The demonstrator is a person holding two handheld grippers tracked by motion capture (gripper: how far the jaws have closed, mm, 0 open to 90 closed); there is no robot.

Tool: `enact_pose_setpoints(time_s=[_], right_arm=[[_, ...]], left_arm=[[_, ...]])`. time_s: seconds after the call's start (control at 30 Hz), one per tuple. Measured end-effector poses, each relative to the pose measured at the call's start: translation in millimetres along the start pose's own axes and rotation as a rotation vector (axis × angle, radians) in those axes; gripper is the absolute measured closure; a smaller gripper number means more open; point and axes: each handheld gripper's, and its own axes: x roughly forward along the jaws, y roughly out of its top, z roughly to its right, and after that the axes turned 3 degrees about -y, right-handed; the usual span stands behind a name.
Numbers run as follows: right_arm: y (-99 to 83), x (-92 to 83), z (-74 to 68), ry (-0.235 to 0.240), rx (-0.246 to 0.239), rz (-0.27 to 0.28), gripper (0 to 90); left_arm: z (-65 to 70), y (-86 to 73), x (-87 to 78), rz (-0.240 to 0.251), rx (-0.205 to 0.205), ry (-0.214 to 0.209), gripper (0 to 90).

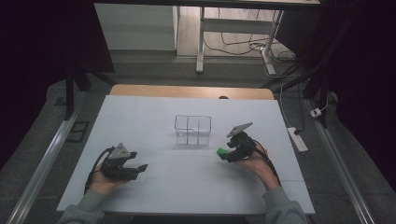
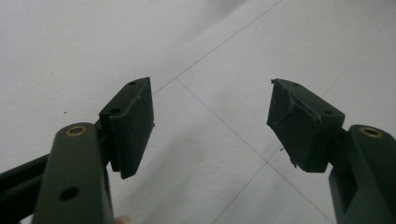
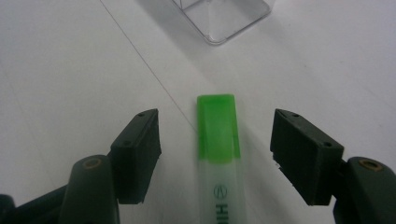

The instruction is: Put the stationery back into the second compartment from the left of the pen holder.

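A green highlighter (image 3: 218, 158) with a green cap (image 1: 221, 151) lies flat on the white table. My right gripper (image 3: 215, 156) is open, one jaw on each side of the pen and neither touching it. In the high view the right gripper (image 1: 229, 155) sits at the table's right middle, held by a hand. A clear plastic organiser (image 1: 193, 130) with compartments stands just beyond it; its corner (image 3: 219, 18) shows at the top of the right gripper view. My left gripper (image 2: 210, 123) is open over bare table, at the left (image 1: 137, 169) in the high view.
The white table top (image 1: 154, 112) has thin seam lines. Beyond its far wooden edge (image 1: 191, 91) are desk legs, cables and a power strip (image 1: 297, 138) on the floor at right.
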Motion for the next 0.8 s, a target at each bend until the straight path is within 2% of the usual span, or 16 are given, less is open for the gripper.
enact_pose_setpoints(time_s=[0.17, 0.37, 0.5, 0.6, 0.8], right_arm=[[6.3, 13.1, 1.3, 0.005, -0.017, -0.056, 38.3], [7.2, 16.1, -1.6, -0.024, -0.047, -0.1, 53.6], [7.8, 16.5, -3.1, -0.025, -0.051, -0.107, 57.4], [9.2, 17.0, -5.8, -0.027, -0.061, -0.113, 65.8], [9.0, 16.7, -5.7, -0.024, -0.053, -0.108, 66.7]], left_arm=[[-0.6, -0.1, -1.0, 0.002, -0.003, 0.004, 31.3], [-0.9, -0.6, 0.0, -0.002, -0.005, 0.005, 31.2], [-0.4, -0.2, -1.6, 0.008, -0.006, 0.007, 31.3], [-0.9, -0.2, -1.0, 0.008, -0.008, 0.009, 31.2], [-1.2, -0.3, -0.8, 0.005, -0.009, 0.012, 31.2]])
